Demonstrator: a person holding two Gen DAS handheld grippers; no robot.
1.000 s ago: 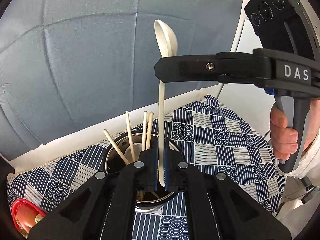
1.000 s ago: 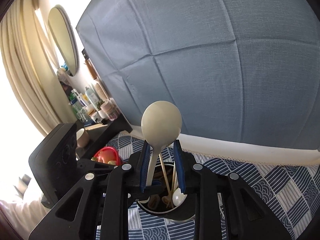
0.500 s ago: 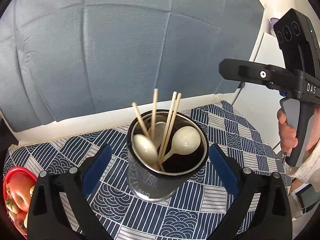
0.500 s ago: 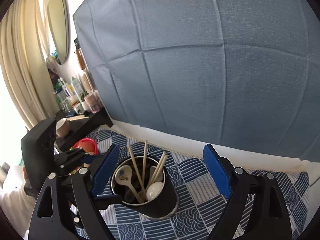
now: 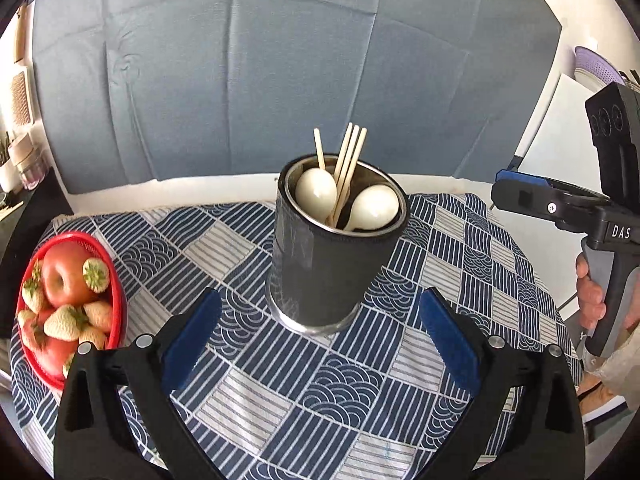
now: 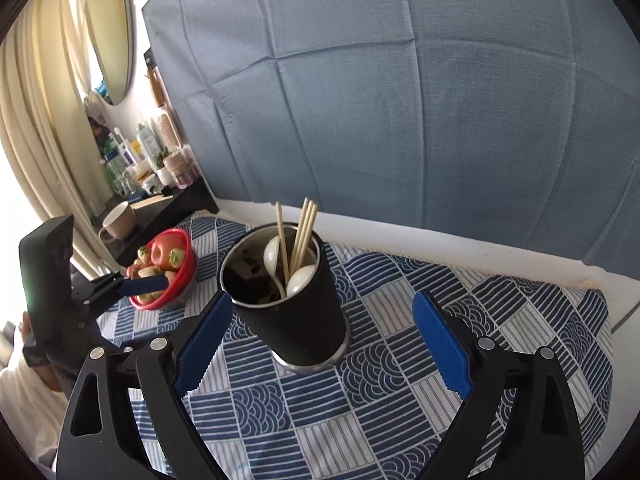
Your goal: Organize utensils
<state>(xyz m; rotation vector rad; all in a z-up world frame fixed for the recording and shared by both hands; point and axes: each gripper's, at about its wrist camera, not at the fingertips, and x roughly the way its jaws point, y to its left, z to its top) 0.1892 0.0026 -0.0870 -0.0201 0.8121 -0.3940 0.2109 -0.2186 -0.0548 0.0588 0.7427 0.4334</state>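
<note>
A dark cylindrical utensil holder [image 5: 326,272] stands upright on the patterned tablecloth; it also shows in the right wrist view [image 6: 296,312]. Inside it are two white spoons [image 5: 372,208] and several wooden chopsticks [image 5: 348,160], also visible in the right wrist view [image 6: 302,228]. My left gripper [image 5: 316,332] is open and empty, in front of the holder and apart from it. My right gripper [image 6: 320,340] is open and empty, also in front of the holder; it shows at the right edge of the left wrist view [image 5: 560,208].
A red bowl [image 5: 108,256] of apples and strawberries sits at the table's left; it shows in the right wrist view [image 6: 184,284] too. The blue-and-white checked tablecloth [image 5: 320,392] covers the table. A blue fabric backdrop [image 5: 280,72] hangs behind. A shelf with bottles [image 6: 136,160] stands far left.
Both grippers let go of the white spoons, which now rest in the holder. Both have opened wide and drawn back and away from the holder.
</note>
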